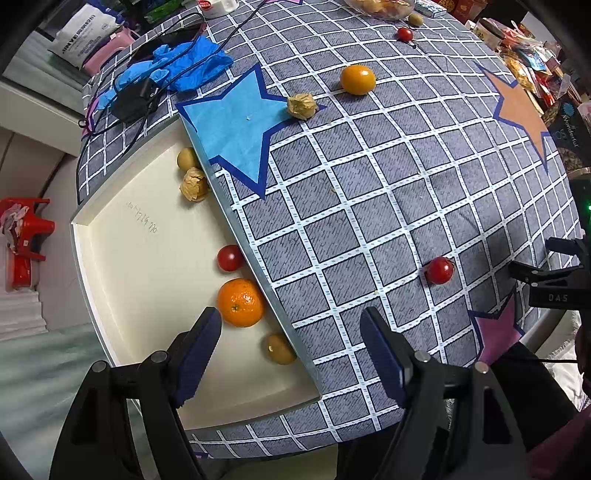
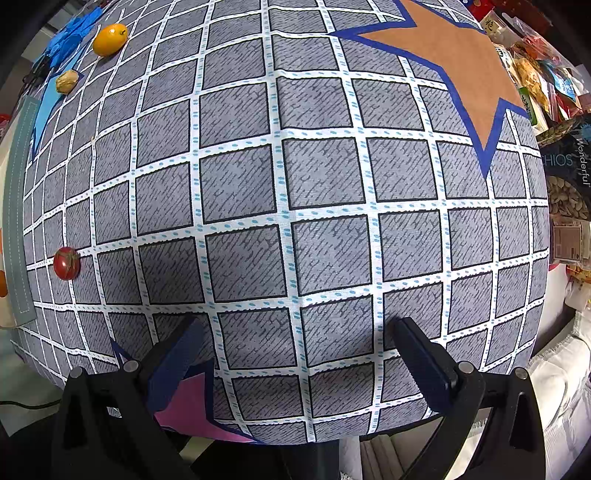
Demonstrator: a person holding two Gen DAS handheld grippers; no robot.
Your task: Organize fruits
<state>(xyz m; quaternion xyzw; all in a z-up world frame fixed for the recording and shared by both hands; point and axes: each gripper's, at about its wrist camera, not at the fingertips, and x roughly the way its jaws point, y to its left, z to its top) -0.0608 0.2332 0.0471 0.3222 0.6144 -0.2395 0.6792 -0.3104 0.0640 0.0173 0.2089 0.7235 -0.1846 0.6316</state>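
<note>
A cream tray [image 1: 122,266] at the table's left edge holds a mandarin [image 1: 240,302], a cherry tomato [image 1: 229,257], a husked physalis [image 1: 193,184] and two green-brown fruits [image 1: 187,158] [image 1: 279,348]. On the checked cloth lie a cherry tomato [image 1: 439,270] [image 2: 66,263], a yellow-orange fruit [image 1: 357,79] [image 2: 109,39], a husked physalis [image 1: 302,105] [image 2: 66,81], and far back another tomato [image 1: 405,34] and a green fruit [image 1: 415,18]. My left gripper [image 1: 291,328] is open and empty over the tray's near right edge. My right gripper [image 2: 295,336] is open and empty over the near cloth.
Blue gloves [image 1: 184,64] and a black cable with adapter [image 1: 133,99] lie at the back left. Snack packets [image 2: 535,74] crowd the table's right side. A bowl of fruit [image 1: 380,7] stands at the far edge. A red stool [image 1: 26,240] stands on the floor at left.
</note>
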